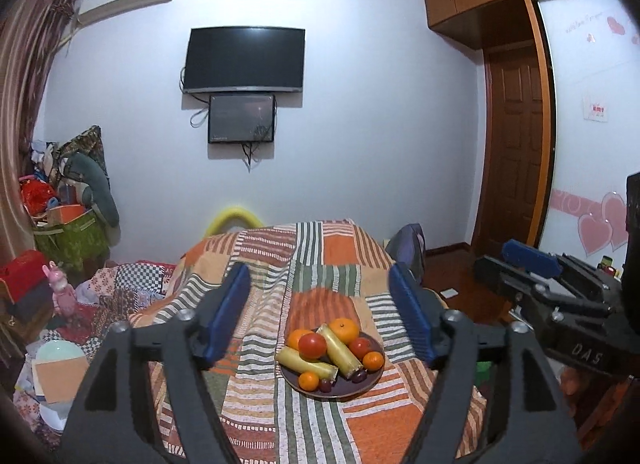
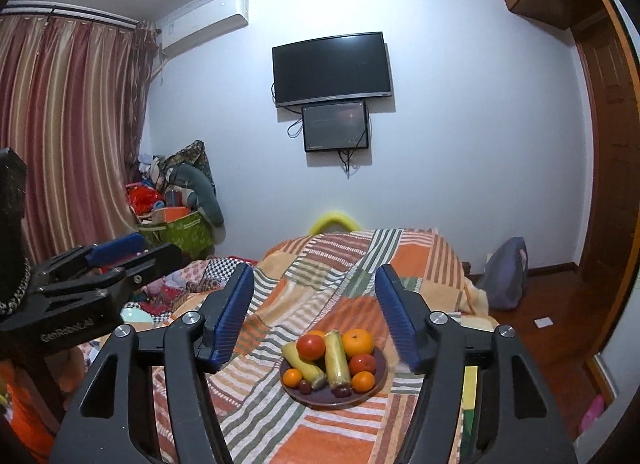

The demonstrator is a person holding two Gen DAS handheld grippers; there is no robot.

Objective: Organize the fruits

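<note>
Nearest in each wrist view are the jaws themselves. The left gripper (image 1: 320, 312) stands well open with nothing between its blue pads (image 1: 230, 314); the right gripper (image 2: 314, 314) is also open, a little less wide, and likewise holds nothing. Both hang above the bed (image 1: 316, 260), pointing only slightly downward, side by side and apart from each other.

Just past the jaws, on the striped blanket (image 1: 256, 380), sits the dark plate (image 1: 370, 378) with all the fruit already heaped on it: two yellow wrapped rolls (image 1: 342, 352), two tomatoes (image 1: 312, 345), several oranges (image 1: 344, 329) and a couple of dark grapes (image 1: 325, 385) at the near rim.

The plate lies ahead of and below both grippers. In the left view it sits right of centre between the jaws; in the right view it sits almost dead centre, so the right hand looks the better lined up, though neither is clearly closer. The rolls' long axes run near-to-far, slightly splayed, so jaws closing left-right would take one across its narrow width.

Farther off are the bed's far end, a yellow ring (image 1: 234, 220), then the wall with a TV (image 1: 244, 60).
</note>
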